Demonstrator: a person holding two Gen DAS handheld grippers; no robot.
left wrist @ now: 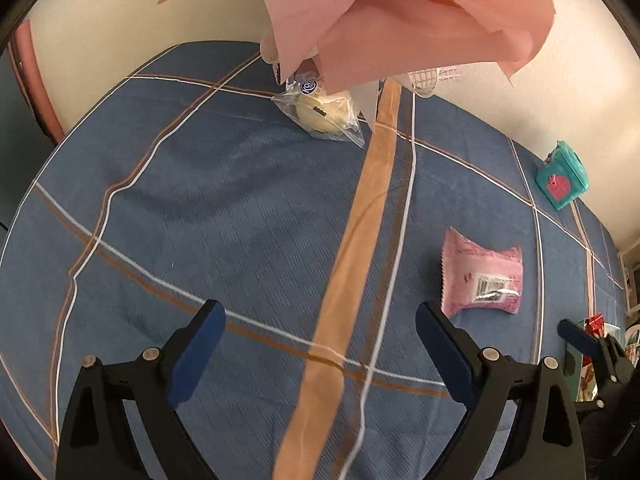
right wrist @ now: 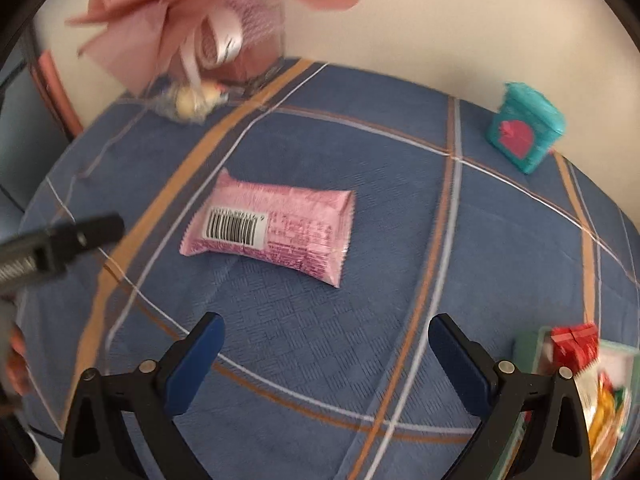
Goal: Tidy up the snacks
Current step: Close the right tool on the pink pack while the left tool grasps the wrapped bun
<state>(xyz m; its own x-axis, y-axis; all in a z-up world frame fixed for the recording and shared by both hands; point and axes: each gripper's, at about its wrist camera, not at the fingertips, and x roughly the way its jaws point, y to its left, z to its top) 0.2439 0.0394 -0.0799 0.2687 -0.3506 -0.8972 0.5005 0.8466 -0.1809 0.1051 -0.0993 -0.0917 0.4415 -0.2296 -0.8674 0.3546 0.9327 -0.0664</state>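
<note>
Two grippers, both spread wide, nothing between the jaws. Left gripper (left wrist: 320, 344): pink pack (left wrist: 482, 274) lies ahead and off to its right, beyond the right finger. Clear-bagged bun (left wrist: 320, 114) sits far back by the pink wrapping (left wrist: 400, 20). Right gripper (right wrist: 326, 354): pink pack (right wrist: 272, 228) lies straight ahead on the blue cloth (right wrist: 320, 360), long axis running left-right across the jaws, tilted down to the right. Right hand judged nearer. Barcode faces up; print unreadable. Teal box (right wrist: 524, 132) far right, no legible writing.
</note>
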